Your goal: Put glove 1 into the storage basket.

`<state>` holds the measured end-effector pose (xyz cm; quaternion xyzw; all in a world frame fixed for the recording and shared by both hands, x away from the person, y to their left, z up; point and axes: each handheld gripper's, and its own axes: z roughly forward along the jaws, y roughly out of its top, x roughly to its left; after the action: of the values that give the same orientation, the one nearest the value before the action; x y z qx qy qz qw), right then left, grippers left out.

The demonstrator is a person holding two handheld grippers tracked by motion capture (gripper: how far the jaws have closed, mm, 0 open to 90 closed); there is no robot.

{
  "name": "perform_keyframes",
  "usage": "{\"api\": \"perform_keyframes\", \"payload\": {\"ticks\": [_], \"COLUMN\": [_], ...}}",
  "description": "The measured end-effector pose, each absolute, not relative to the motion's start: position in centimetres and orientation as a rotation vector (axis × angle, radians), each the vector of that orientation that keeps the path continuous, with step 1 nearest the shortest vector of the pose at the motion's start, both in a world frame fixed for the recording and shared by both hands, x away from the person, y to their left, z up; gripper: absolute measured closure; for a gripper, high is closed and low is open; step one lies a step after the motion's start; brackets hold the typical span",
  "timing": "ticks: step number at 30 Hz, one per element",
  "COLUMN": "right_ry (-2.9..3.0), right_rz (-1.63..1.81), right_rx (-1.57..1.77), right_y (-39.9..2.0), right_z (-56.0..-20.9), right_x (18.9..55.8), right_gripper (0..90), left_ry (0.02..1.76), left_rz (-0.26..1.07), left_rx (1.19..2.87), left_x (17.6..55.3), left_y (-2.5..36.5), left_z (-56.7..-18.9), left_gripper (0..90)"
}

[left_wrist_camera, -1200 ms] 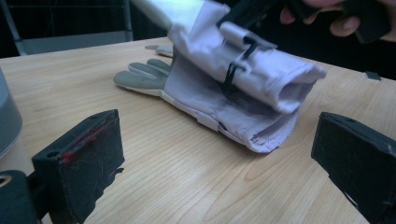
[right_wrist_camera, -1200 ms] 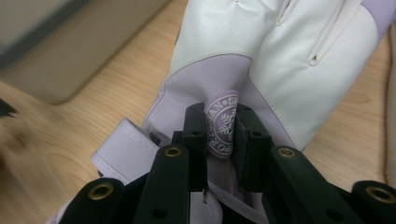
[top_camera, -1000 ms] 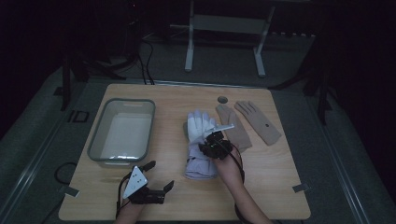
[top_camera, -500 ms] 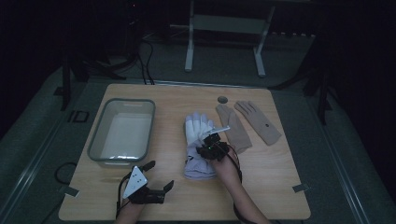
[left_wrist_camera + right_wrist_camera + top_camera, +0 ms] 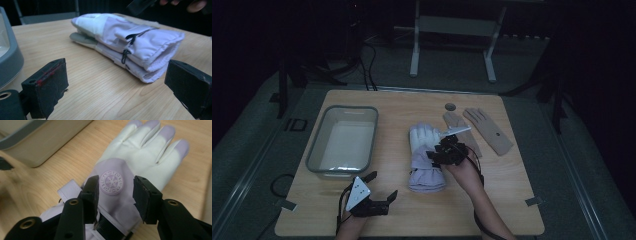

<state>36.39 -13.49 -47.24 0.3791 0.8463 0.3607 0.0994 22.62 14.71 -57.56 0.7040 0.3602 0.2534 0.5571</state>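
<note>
Right now my right gripper [image 5: 115, 188] hovers half-open, jaws just parted, over the white glove pair [image 5: 426, 156] mid-table; left gripper [image 5: 371, 200] idles wide open; I'd lift clear slowly, avoiding the cuff cord

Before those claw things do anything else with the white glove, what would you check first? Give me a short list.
1. Right gripper jaws apart, having just been opening, nothing pinched: ok.
2. Glove lies flat on the table: ok.
3. Left gripper open, clear of the glove: ok.
4. Tray has room inside: ok.
5. Tan gloves lie apart from the white one: ok.
6. Whether a second glove lies under the top one: cannot tell.
</note>
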Motion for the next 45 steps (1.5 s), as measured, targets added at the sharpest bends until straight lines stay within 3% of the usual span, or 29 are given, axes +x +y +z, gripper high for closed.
{"api": "perform_keyframes", "payload": {"ticks": [11,18,20,23,29,37,41,45], "right_ry": [2.519,2.498,2.487,2.462,2.432,2.457,2.462,2.537], "right_rz": [1.034,1.112,1.132,1.152,1.144,1.093,1.096,1.153], "right_rx": [1.122,1.175,1.208,1.247,1.343,1.385,1.441,1.481], "right_y": [-16.5,-17.1,-16.8,-16.4,-16.0,-15.9,-15.8,-16.1], "right_z": [-47.4,-47.4,-47.8,-48.4,-50.2,-52.8,-53.6,-54.4], "right_x": [35.6,35.2,35.5,35.9,37.1,37.4,37.5,38.0], "right_gripper": [50.6,48.1,46.7,44.1,39.5,34.2,35.8,45.2], "left_ry": [0.966,0.921,0.946,0.993,1.09,1.145,1.149,1.162], "left_rz": [0.464,0.406,0.335,0.296,0.283,0.215,0.178,0.129], "left_rx": [1.718,1.797,1.811,1.83,1.912,1.979,1.984,1.971], "left_x": [24.0,25.6,27.0,28.3,30.2,31.2,31.6,32.0], "left_y": [14.2,11.7,10.5,9.1,6.8,6.4,6.7,7.0], "left_z": [-55.0,-52.8,-52.0,-51.7,-52.9,-55.0,-55.8,-56.5], "left_gripper": [4.9,6.9,7.0,14.7,20.2,18.9,17.9,17.1]}}
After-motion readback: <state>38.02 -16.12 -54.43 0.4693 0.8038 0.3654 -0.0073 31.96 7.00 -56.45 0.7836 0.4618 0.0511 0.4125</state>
